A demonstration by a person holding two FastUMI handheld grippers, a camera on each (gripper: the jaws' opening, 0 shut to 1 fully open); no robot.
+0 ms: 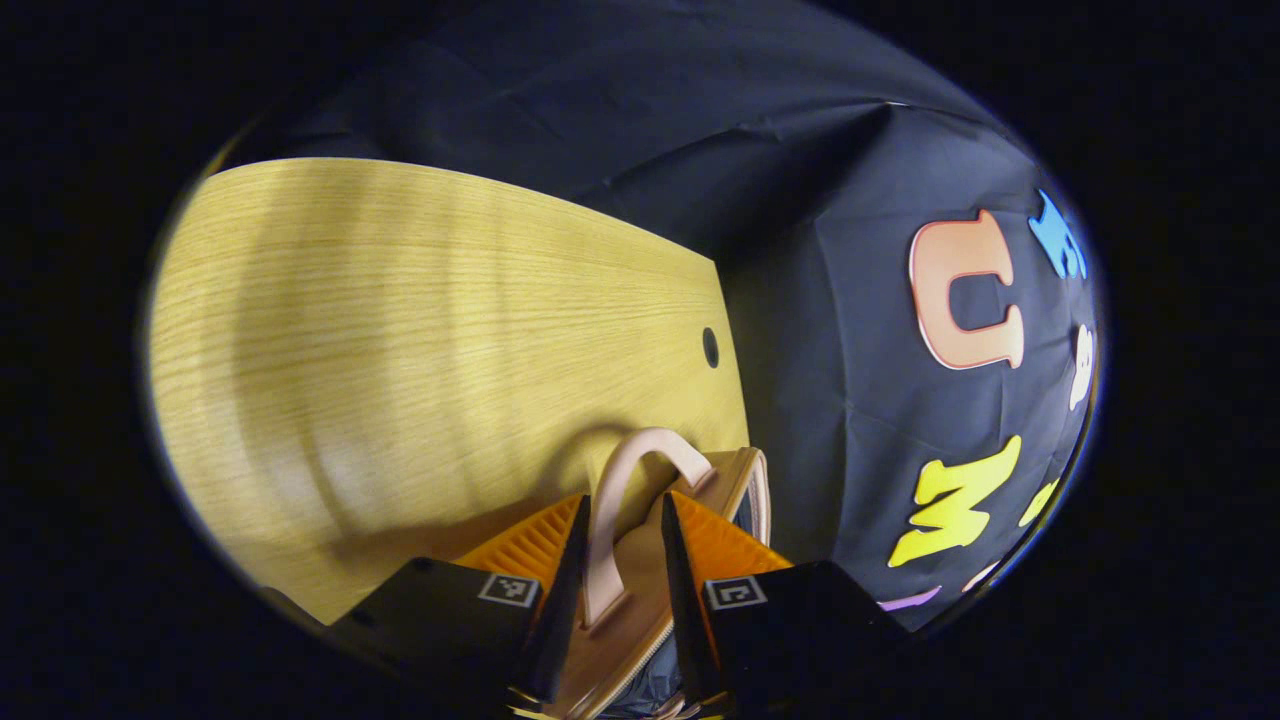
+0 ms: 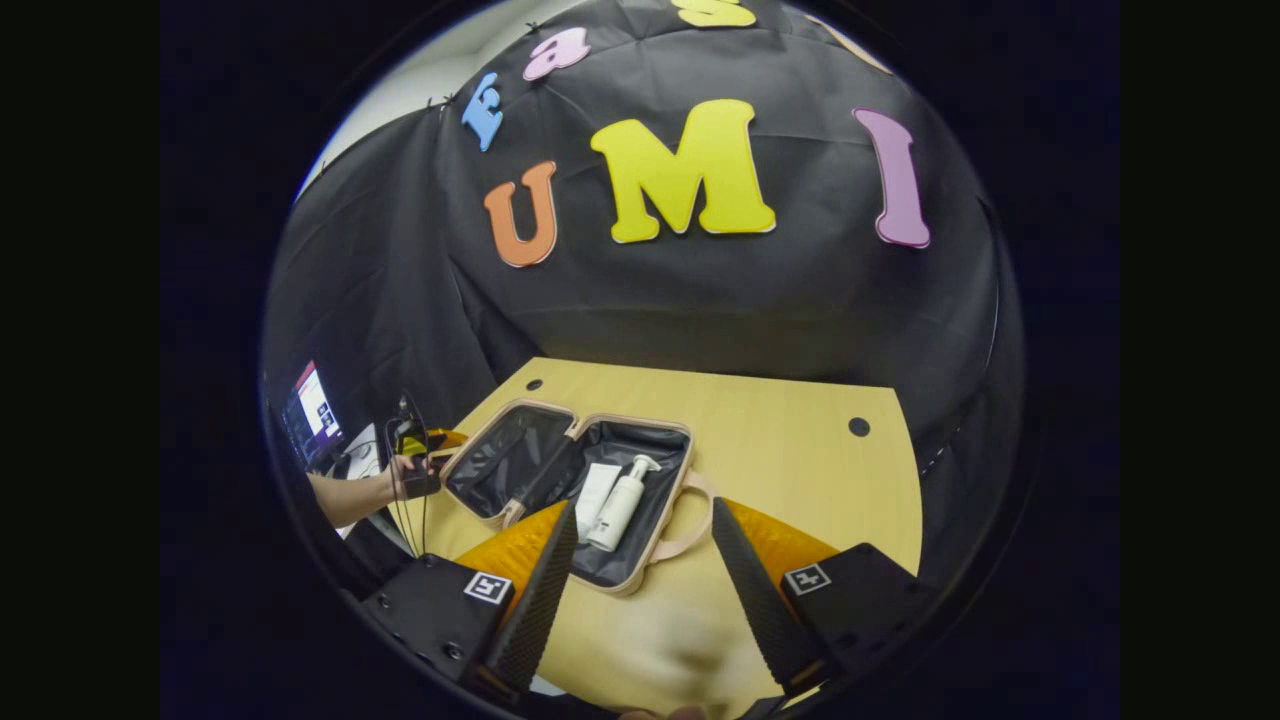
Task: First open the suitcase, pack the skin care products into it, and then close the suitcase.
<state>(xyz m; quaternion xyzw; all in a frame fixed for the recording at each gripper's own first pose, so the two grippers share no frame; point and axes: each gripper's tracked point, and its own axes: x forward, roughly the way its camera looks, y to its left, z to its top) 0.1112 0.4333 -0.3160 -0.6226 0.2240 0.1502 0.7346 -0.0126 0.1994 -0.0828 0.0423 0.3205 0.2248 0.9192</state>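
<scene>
Two skin care items already lay inside the open suitcase (image 2: 570,480) on the wooden table (image 2: 800,440): a white pump bottle (image 2: 620,510) and, touching it on its nine o'clock side, a white tube (image 2: 597,488). In the right gripper view the case sat at the middle of the table with both dark-lined halves spread flat, one pink handle (image 2: 690,520) pointing toward five o'clock. The right gripper (image 2: 640,590) hovered above the near edge of the table, its jaws spread wide and grasping nothing. At about nine o'clock from the case, a person's hand (image 2: 405,478) held the left gripper at the lid's outer edge.

In the left gripper view, the left gripper (image 1: 622,555) had its jaws narrowed to either side of the lid's handle (image 1: 640,480); whether both fingers actually pressed on it could not be told.

By my reading, opening and packing were done as far as could be seen, and closing was just starting: the lid must swing over onto the filled half and be secured.
</scene>
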